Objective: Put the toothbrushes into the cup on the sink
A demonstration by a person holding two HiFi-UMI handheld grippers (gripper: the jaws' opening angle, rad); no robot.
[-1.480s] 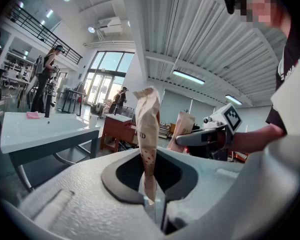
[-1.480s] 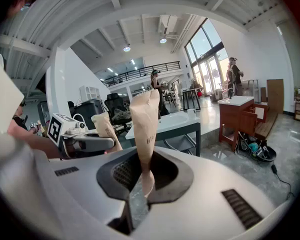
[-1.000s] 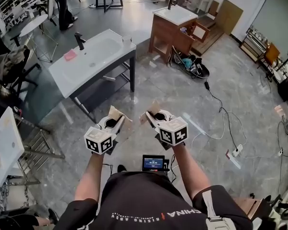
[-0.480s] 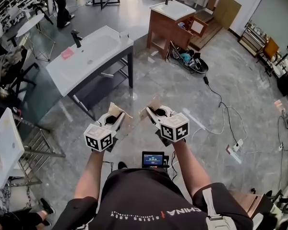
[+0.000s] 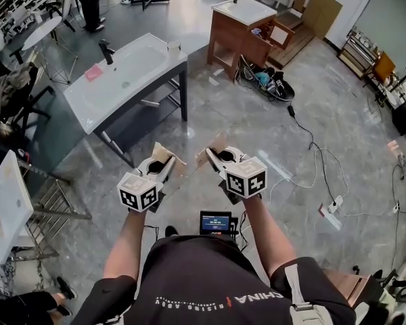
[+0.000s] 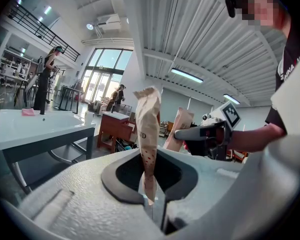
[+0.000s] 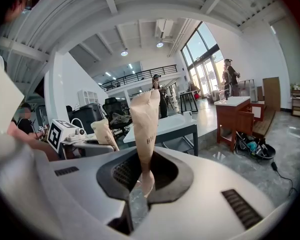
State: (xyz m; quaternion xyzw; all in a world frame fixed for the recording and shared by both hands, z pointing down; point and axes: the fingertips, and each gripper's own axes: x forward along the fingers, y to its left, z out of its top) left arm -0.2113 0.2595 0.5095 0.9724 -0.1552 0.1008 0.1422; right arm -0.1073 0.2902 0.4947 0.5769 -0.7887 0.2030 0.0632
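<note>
Each gripper holds a toothbrush in a brown paper wrapper, upright in front of my chest. My left gripper (image 5: 162,170) (image 6: 151,194) is shut on the lower end of its wrapped toothbrush (image 5: 164,156) (image 6: 146,129). A little to the right, my right gripper (image 5: 216,162) (image 7: 142,184) is shut on the other wrapped toothbrush (image 5: 214,149) (image 7: 146,129). The white sink (image 5: 115,87) (image 6: 35,126) (image 7: 165,124) stands some way off at the upper left. A small cup (image 5: 173,46) (image 6: 88,116) (image 7: 187,114) sits at its near right corner.
A black faucet (image 5: 107,49) and a pink item (image 5: 93,72) are on the sink. A wooden vanity (image 5: 247,29) stands behind, with bags (image 5: 271,87) beside it. Cables (image 5: 311,154) and a power strip (image 5: 331,215) lie on the floor at right. A metal rack (image 5: 47,215) is at left.
Both grippers keep their hold and pose. The view has drifted a little, so the sink sits slightly higher in the head view.
</note>
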